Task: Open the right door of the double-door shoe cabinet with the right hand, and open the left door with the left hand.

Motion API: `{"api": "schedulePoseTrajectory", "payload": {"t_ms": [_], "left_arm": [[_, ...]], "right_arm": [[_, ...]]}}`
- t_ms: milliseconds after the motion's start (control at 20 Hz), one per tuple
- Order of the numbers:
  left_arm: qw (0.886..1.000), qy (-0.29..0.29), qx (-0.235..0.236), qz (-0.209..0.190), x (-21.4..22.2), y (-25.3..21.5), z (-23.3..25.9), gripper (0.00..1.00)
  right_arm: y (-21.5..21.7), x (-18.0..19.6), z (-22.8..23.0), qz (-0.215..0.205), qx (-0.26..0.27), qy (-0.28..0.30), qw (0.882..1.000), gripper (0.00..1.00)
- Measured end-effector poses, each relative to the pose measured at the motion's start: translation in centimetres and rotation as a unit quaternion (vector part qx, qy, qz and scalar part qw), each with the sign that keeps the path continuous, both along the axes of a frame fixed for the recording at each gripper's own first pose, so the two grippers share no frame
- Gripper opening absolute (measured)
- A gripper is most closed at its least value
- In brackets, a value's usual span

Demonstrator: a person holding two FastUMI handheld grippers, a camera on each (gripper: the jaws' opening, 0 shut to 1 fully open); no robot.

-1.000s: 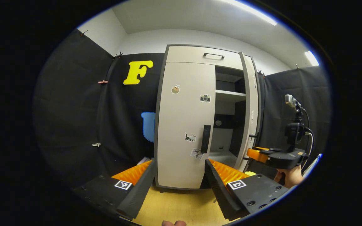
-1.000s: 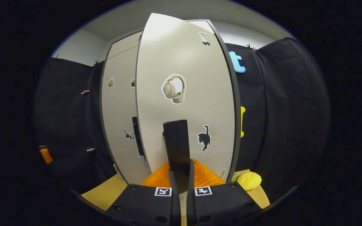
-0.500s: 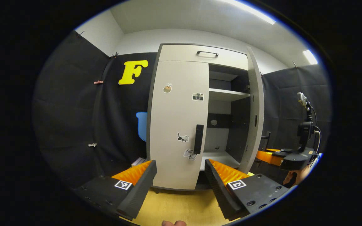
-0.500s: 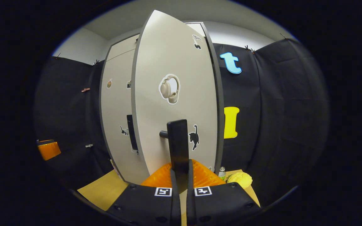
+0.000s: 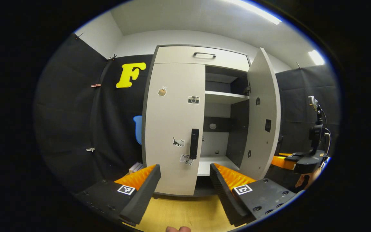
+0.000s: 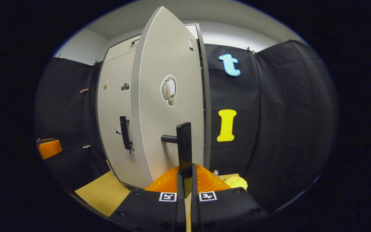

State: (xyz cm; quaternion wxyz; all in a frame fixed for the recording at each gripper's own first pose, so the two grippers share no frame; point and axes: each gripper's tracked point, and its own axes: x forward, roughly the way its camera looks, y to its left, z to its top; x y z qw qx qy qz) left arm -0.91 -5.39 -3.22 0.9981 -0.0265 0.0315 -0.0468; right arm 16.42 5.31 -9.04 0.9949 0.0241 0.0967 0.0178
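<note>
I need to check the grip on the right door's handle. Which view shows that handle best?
The right gripper view: the handle stands close, with the claw shut on its lower end. The left gripper view shows just a dark sliver behind the open right door.

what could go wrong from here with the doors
1. The right gripper grips only the bottom tip of the right door's handle; it may slip off as the right door swings wider.
2. The left gripper is open, short of the left door's handle; it may bump the left door.

right door (image 5: 262,112): swung open | left door (image 5: 172,129): shut, stickered
</note>
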Motion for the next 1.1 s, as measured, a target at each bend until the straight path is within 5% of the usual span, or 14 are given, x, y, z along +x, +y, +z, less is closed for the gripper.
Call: {"api": "schedulePoseTrajectory", "payload": {"t_ms": [200,350,550,800,900,1100], "left_arm": [[1.000,-0.003,0.000,-0.009,0.1,-1.5,0.2,0.95],[1.000,-0.005,0.001,-0.015,0.3,-2.4,0.4,0.95],[1.000,-0.001,0.004,-0.020,0.4,-3.5,0.2,0.95],[1.000,-0.003,0.005,-0.024,0.6,-4.3,0.5,0.95],[1.000,-0.005,0.005,-0.024,1.1,-4.4,0.6,0.95],[1.000,-0.008,0.011,-0.024,2.2,-4.7,0.8,0.95]], "right_arm": [[-3.4,0.1,0.6,-0.050,-0.002,-0.010,0.999,0.09],[-2.0,0.0,0.6,-0.029,0.053,-0.007,0.998,0.06],[-3.3,0.0,1.1,-0.038,0.016,-0.020,0.999,0.08],[-2.7,-0.2,1.6,-0.032,0.039,-0.019,0.999,0.09],[-2.9,-0.7,1.7,-0.029,0.053,-0.017,0.998,0.12],[-3.4,-2.3,2.7,-0.030,0.049,-0.028,0.998,0.33]]}}
